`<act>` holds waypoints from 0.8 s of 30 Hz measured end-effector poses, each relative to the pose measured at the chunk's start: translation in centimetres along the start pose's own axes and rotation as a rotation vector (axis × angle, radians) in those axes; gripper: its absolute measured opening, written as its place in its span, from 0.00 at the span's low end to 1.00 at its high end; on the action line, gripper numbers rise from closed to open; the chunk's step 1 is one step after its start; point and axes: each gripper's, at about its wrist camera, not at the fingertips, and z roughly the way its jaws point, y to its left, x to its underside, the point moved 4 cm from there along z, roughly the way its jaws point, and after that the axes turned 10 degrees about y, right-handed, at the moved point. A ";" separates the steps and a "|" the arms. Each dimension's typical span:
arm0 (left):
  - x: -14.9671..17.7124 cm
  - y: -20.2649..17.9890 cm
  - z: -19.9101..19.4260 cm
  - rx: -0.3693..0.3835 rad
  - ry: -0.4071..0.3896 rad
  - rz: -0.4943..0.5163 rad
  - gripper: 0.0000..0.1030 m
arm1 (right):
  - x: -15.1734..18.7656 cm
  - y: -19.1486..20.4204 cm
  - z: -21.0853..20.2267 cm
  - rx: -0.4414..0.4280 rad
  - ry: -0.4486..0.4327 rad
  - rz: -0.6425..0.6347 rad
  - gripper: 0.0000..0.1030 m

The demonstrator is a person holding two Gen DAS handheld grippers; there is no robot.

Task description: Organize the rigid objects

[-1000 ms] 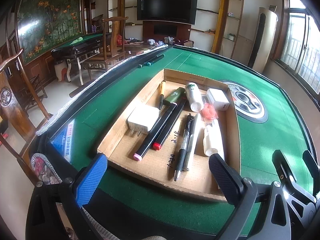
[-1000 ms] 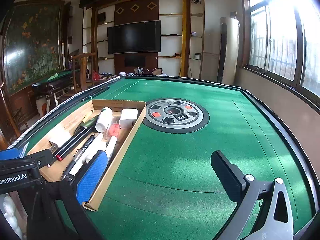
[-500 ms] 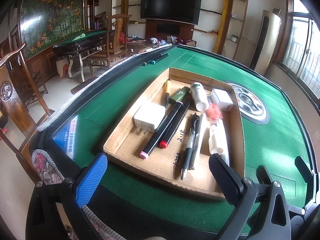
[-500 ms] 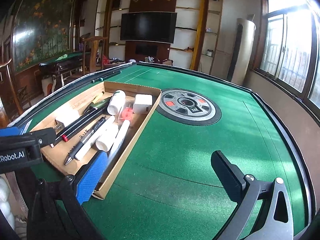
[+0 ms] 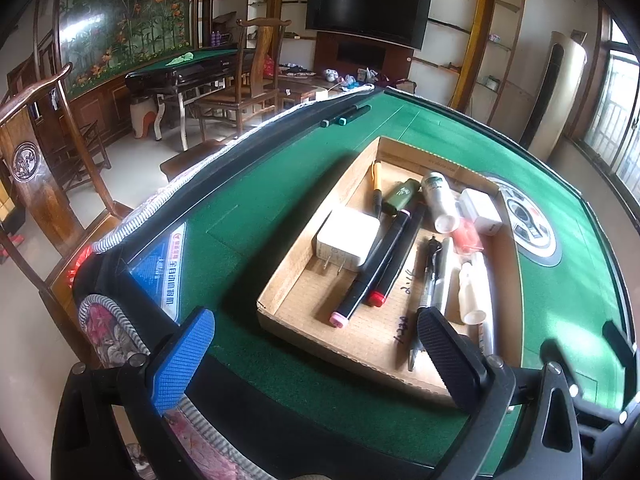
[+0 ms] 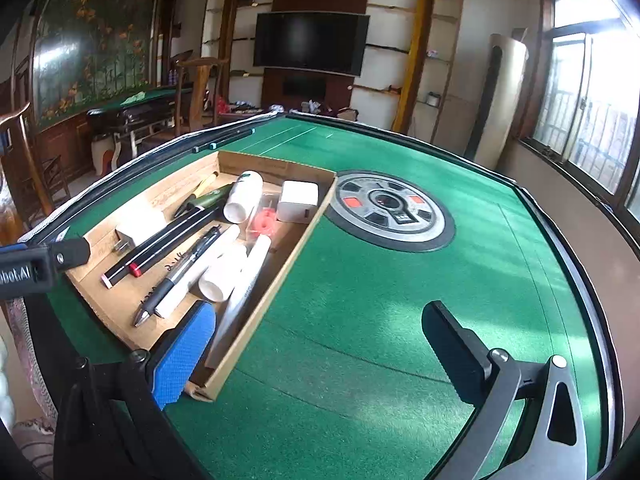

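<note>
A shallow cardboard tray (image 5: 304, 280) (image 6: 276, 276) lies on the green table. It holds a white plug adapter (image 5: 346, 238), two black markers (image 5: 380, 260), pens (image 5: 430, 280), a white bottle (image 5: 438, 200), a white charger box (image 5: 478, 210), a green lighter (image 5: 400, 196) and a white tube (image 5: 470, 296). My left gripper (image 5: 316, 356) is open and empty above the tray's near edge. My right gripper (image 6: 320, 352) is open and empty, its blue finger (image 6: 182, 360) over the tray's near right corner.
Two dark markers (image 5: 346, 116) lie on the felt beyond the tray near the table's left rim. A round grey panel (image 6: 390, 210) sits in the table's middle. Wooden chairs (image 5: 248, 80) and another table stand to the left.
Both grippers have drifted a little; the tray now sits more to the right in the left wrist view and nearer in the right wrist view. Nothing was grasped or released.
</note>
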 end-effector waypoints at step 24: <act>-0.7 -0.5 1.9 -0.002 0.063 0.027 0.99 | -1.4 3.6 1.8 -0.046 0.093 -0.068 1.00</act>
